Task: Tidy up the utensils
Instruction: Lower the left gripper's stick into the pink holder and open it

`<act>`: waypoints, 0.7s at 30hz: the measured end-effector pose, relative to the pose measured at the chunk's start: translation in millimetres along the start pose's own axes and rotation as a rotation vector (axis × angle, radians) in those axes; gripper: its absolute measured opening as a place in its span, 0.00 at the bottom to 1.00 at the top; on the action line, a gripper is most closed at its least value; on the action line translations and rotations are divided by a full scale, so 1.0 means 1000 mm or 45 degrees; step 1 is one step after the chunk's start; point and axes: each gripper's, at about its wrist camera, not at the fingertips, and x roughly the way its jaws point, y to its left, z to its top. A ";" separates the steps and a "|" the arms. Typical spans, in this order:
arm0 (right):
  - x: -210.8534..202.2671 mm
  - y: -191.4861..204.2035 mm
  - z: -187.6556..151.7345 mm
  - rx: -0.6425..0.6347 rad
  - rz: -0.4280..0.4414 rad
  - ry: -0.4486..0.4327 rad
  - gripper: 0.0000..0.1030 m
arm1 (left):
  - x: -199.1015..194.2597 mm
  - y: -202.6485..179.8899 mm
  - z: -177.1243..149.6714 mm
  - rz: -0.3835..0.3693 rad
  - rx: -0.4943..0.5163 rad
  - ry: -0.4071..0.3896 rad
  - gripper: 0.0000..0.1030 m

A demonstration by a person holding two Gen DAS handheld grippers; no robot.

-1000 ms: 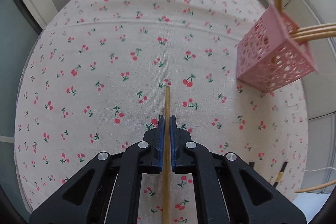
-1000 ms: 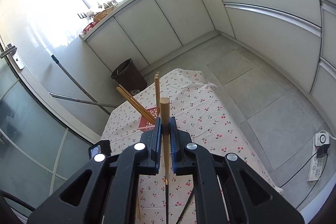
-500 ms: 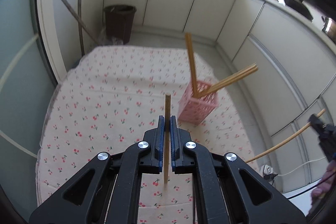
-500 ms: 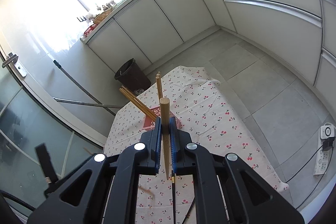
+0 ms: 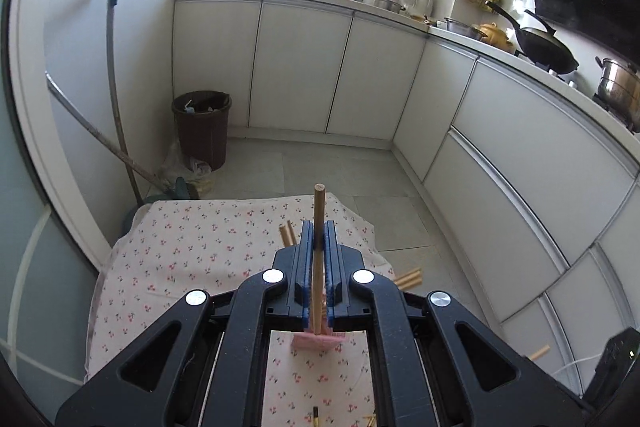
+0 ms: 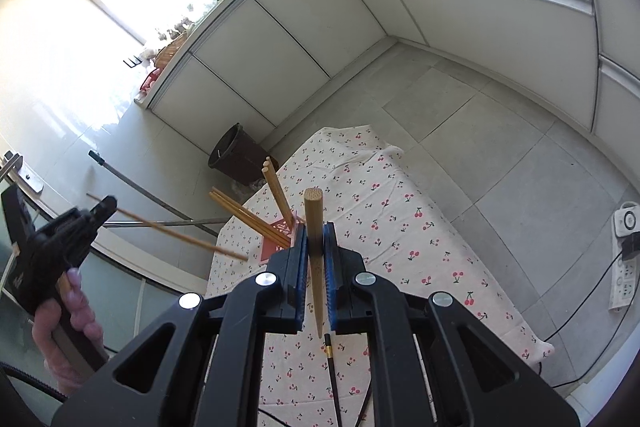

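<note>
My left gripper (image 5: 317,237) is shut on a wooden chopstick (image 5: 319,203), held upright over the pink perforated holder (image 5: 318,340), which shows only below the jaws. Chopstick ends (image 5: 287,233) stick out of the holder on both sides. In the right wrist view my right gripper (image 6: 315,239) is shut on another wooden chopstick (image 6: 313,215), above the table beside the pink holder (image 6: 278,241), which has several chopsticks (image 6: 248,217) in it. The left gripper (image 6: 106,205) with its chopstick (image 6: 176,235) shows there at left, raised and pointing toward the holder.
The table wears a cherry-print cloth (image 5: 192,247). A dark chopstick (image 6: 334,375) lies on the cloth below my right gripper, and another dark one (image 5: 316,415) near the front. A brown bin (image 5: 202,127) and white cabinets (image 5: 304,71) stand beyond the table. A power strip (image 6: 624,279) lies on the floor.
My left gripper has lifted its chopstick off the cloth, tilted up and moved over the pink holder. My right gripper holds its chopstick almost still.
</note>
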 end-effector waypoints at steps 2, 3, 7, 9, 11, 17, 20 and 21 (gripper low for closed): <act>-0.002 -0.001 0.002 -0.007 -0.005 -0.008 0.08 | 0.019 -0.007 0.000 0.004 0.005 0.042 0.06; -0.002 0.000 0.003 -0.011 -0.009 -0.012 0.08 | 0.029 -0.007 -0.002 0.007 -0.001 0.075 0.06; -0.004 0.002 0.010 -0.012 -0.002 -0.030 0.09 | 0.047 0.007 -0.014 0.027 -0.087 0.124 0.17; -0.004 0.006 0.012 -0.016 0.011 -0.042 0.09 | 0.046 0.015 -0.021 0.036 -0.109 0.130 0.17; -0.005 0.013 0.014 -0.029 0.025 -0.059 0.09 | 0.042 0.023 -0.028 0.042 -0.119 0.134 0.19; -0.006 0.050 0.032 -0.094 0.072 -0.153 0.09 | 0.029 0.060 -0.069 0.033 -0.203 0.169 0.23; -0.012 0.063 0.039 -0.117 0.103 -0.171 0.09 | 0.031 0.077 -0.087 0.047 -0.226 0.204 0.23; -0.014 0.068 0.041 -0.123 0.108 -0.181 0.09 | 0.035 0.083 -0.091 0.067 -0.231 0.225 0.23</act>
